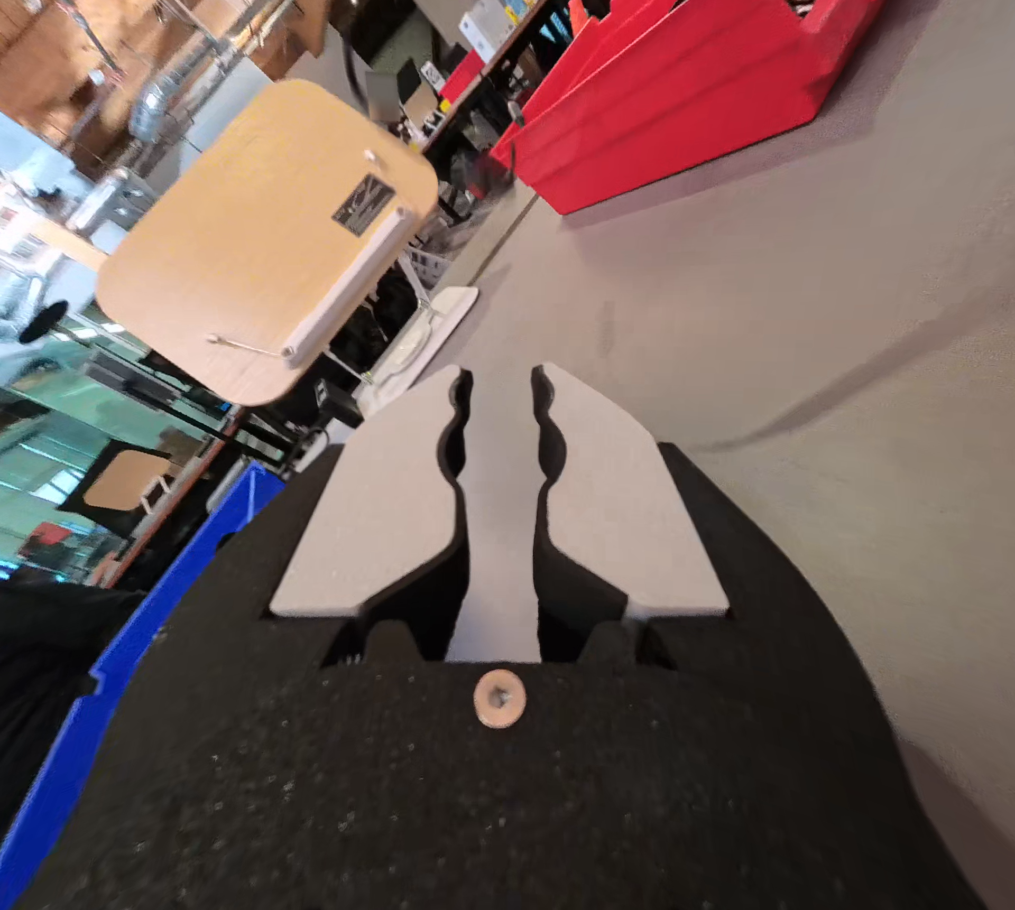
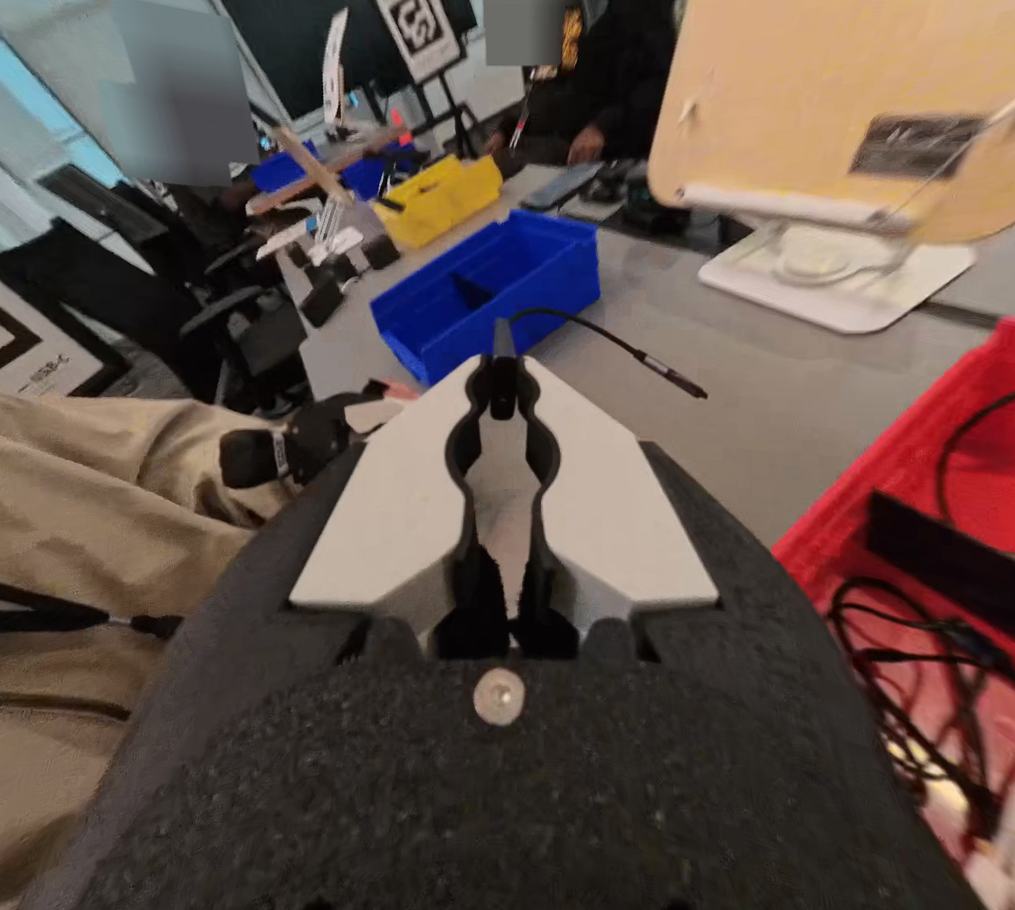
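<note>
Right gripper was clamped on one plug of a short black cable — its free end hung over the grey table, near the blue bin. Left gripper stood parted, empty, red bin well beyond.

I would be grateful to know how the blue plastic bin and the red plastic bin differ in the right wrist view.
The blue plastic bin lies ahead, beyond the right gripper, which is shut on a short black cable; the red plastic bin sits close at the right edge. The blue bin looks empty around its divider; the red bin holds tangled black cables. Both rest on the grey table.
</note>
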A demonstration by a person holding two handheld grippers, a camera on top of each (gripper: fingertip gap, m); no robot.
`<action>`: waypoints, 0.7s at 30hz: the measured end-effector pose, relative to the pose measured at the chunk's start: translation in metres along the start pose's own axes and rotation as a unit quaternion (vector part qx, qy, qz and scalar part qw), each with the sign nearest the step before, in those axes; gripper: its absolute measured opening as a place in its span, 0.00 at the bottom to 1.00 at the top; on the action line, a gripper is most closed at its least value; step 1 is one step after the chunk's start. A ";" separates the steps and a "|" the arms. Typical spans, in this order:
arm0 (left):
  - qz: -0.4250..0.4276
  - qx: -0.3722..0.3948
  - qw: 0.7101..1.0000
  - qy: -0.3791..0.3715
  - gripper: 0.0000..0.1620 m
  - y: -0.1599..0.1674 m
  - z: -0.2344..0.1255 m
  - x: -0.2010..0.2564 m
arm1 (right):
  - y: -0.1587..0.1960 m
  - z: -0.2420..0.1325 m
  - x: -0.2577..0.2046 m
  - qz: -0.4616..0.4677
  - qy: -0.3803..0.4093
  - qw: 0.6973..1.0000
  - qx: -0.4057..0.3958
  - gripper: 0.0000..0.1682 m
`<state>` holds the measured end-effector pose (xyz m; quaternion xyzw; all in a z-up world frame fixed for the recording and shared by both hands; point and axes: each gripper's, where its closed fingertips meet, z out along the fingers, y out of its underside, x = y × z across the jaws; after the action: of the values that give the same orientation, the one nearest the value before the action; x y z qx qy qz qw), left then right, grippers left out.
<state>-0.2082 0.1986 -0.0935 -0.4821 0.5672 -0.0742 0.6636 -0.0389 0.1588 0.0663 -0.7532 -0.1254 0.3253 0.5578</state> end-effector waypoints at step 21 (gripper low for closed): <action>-0.209 -0.070 0.971 0.087 0.09 0.027 0.010 0.002 | 0.076 -0.020 0.296 0.173 0.242 0.931 -0.213 0.06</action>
<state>-0.2120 0.2172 -0.1156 -0.6268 0.5133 -0.2135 0.5460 0.1845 0.2806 -0.1047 -0.9201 0.0796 0.1906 0.3328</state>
